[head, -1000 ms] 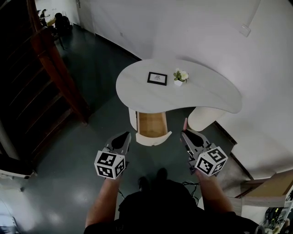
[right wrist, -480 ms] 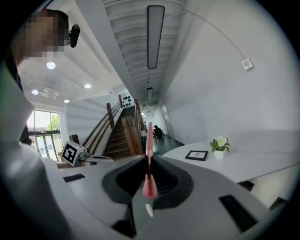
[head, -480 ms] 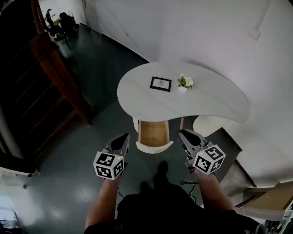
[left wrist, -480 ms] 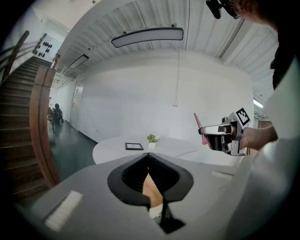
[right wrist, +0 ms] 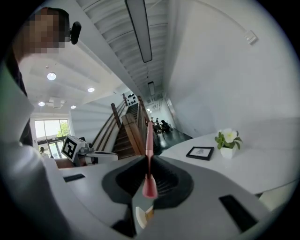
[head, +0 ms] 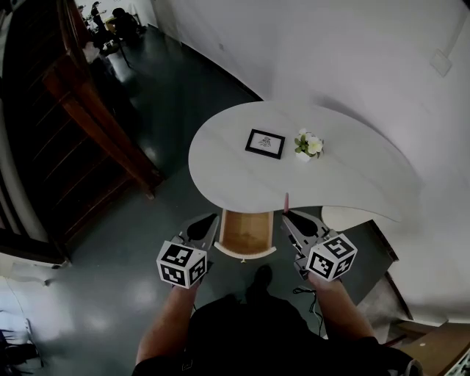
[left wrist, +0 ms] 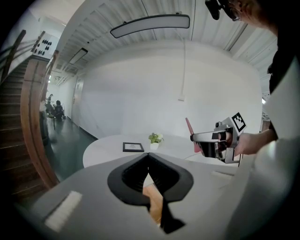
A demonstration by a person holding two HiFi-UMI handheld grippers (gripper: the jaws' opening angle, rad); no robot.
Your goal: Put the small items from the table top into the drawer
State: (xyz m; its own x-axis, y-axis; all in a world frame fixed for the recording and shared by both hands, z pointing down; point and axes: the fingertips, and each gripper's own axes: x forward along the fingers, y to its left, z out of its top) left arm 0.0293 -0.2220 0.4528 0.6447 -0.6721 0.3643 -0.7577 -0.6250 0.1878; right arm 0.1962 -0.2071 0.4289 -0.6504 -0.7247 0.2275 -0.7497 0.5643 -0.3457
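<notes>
A white kidney-shaped table point(head: 345, 176) carries a black picture frame point(head: 266, 143) and a small potted plant point(head: 308, 145). Below its front edge a wooden drawer point(head: 246, 233) stands pulled open, its inside bare. My left gripper point(head: 205, 226) hangs just left of the drawer, shut with nothing in it point(left wrist: 148, 157). My right gripper point(head: 288, 220) is just right of the drawer, shut on a thin pink stick point(head: 286, 202) that points up past the jaws point(right wrist: 149, 140). The frame point(right wrist: 200, 152) and plant point(right wrist: 228, 140) lie ahead on the right.
A dark wooden staircase point(head: 88, 125) runs along the left over the dark green floor. White walls curve behind the table. The table's white pedestal point(head: 345, 217) stands right of the drawer. People sit far off at the top left point(head: 117, 18).
The table and drawer have come closer and lower in the head view. Both grippers now flank the drawer front, and the pink stick's tip reaches the table edge. Neither grip has changed.
</notes>
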